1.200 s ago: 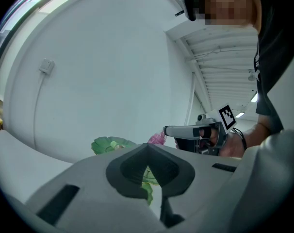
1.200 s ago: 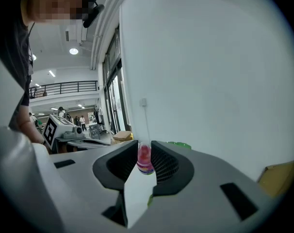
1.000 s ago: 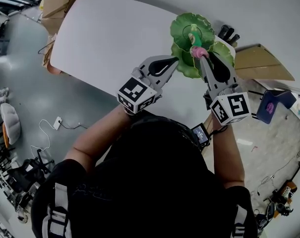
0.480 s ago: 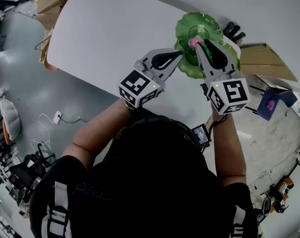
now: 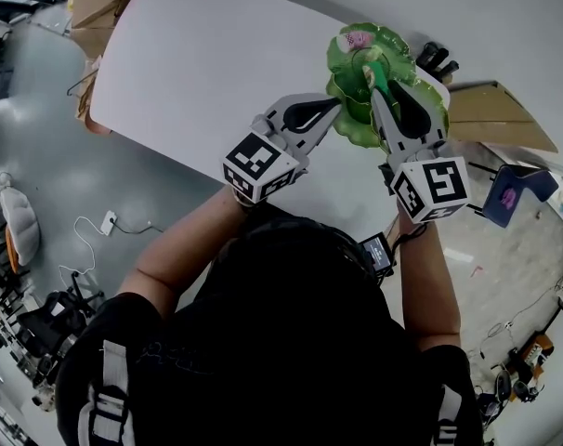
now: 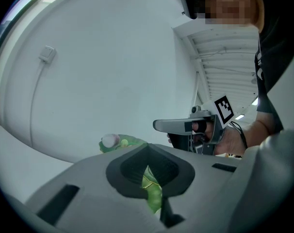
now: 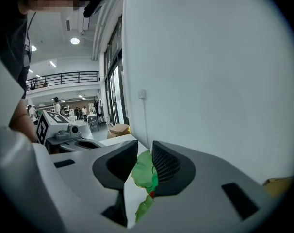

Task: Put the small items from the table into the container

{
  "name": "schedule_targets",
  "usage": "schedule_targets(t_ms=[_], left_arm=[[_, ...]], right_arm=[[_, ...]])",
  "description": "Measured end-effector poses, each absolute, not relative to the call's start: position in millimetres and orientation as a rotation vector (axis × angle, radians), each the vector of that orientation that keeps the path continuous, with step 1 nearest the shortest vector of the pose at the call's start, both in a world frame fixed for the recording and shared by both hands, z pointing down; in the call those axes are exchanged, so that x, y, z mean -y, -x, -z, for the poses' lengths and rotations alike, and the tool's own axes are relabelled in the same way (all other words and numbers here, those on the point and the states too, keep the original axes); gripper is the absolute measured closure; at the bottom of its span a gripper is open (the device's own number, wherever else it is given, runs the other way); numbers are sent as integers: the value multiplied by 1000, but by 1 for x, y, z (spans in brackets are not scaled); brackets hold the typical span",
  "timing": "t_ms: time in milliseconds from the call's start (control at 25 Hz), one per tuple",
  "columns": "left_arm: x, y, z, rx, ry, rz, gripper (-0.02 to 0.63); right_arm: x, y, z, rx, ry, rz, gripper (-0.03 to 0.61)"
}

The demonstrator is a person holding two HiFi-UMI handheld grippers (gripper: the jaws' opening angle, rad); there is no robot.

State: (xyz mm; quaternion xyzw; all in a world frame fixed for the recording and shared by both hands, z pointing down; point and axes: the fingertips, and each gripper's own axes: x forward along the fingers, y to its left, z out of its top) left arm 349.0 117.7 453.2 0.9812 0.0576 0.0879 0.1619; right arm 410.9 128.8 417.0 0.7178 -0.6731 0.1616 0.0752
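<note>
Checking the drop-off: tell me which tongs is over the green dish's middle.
The right tongs, jaws apart, above the middle of the green dish; the left tongs grips only its rim.

The right gripper [image 5: 374,74] hid the 3 o'clock side of the green container [image 5: 345,110]; the pale pink item [image 5: 356,39] at its 12 o'clock was too small to identify.
</note>
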Motion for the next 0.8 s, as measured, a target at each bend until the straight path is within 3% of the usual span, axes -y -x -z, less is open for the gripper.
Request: schedule_targets(t_ms=[120, 320, 800], left_arm=[[-125, -345, -444, -170, -2820, -238, 609], [-147, -333, -417, -207, -2882, -195, 609], [-203, -283, -390, -216, -2933, -136, 609]], right_arm=[[-147, -408, -411, 1998, -2177, -441, 487], [-178, -397, -392, 1973, -2226, -355, 550], [-258, -349, -389, 2030, -2223, -352, 563]])
